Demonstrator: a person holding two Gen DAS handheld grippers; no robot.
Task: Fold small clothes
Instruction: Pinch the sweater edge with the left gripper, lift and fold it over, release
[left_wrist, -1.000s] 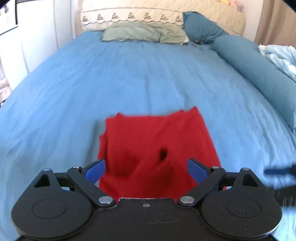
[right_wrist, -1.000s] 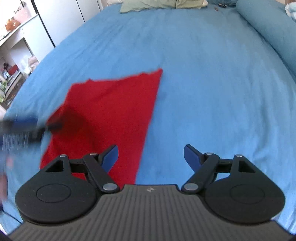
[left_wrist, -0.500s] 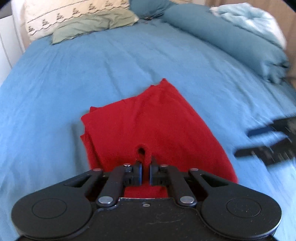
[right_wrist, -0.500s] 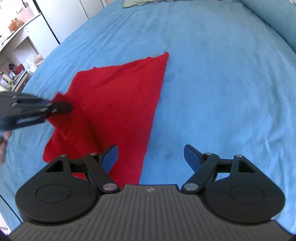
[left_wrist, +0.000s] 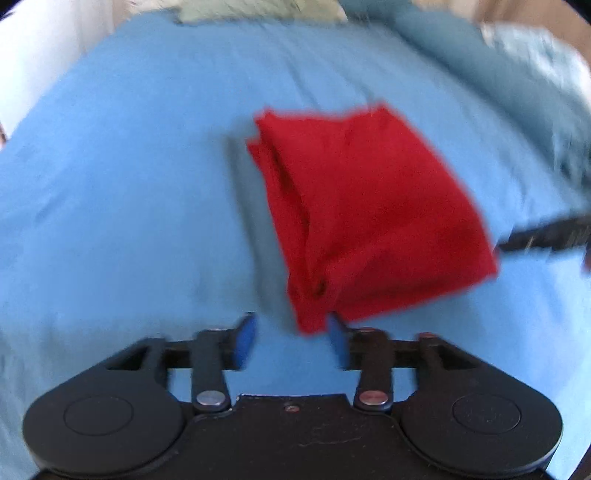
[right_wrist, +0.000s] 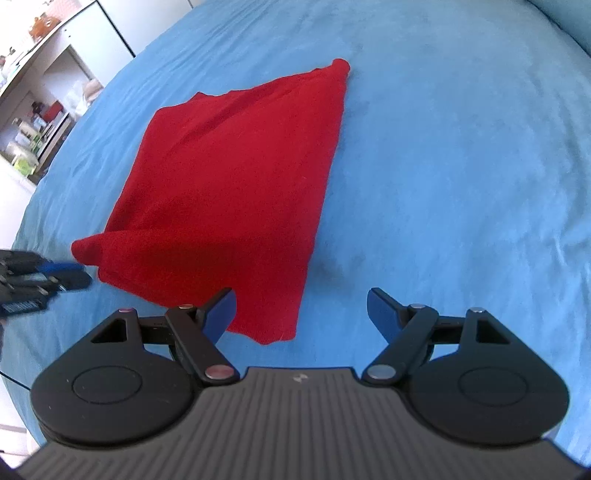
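Risk first: a lumpy or lopsided fold, likely if the raised corner nearest the left gripper (left_wrist: 291, 338) flops back or drags along with those fingers on withdrawal, since the cloth hangs just at the tip of 1 blue pad (left_wrist: 338, 345). Left jaws parted, nothing clamped between them, the red garment (right_wrist: 236, 177) bunched in stacked layers just ahead and slightly toward the right finger; contact with that pad too blurred to call. Right gripper (right_wrist: 301, 308) spread wide and empty, hovering above the near edge of the cloth, its left finger over the red fabric, its right finger over bare blue bedspread (right_wrist: 461, 166). Second hazard: uneven edges, judged from the skewed outline seen from the right wrist, 1 far corner pointing away while the near-left corner curls up beside the left gripper's tip. A careless regrasp through several layers could undo the fold already made. Wrinkles in the soft bedding may also tug the cloth askew. Containers: none in plain view ahead of either tong; shelves with small unclear items far off to the left of the right gripper, contents too small to tell.
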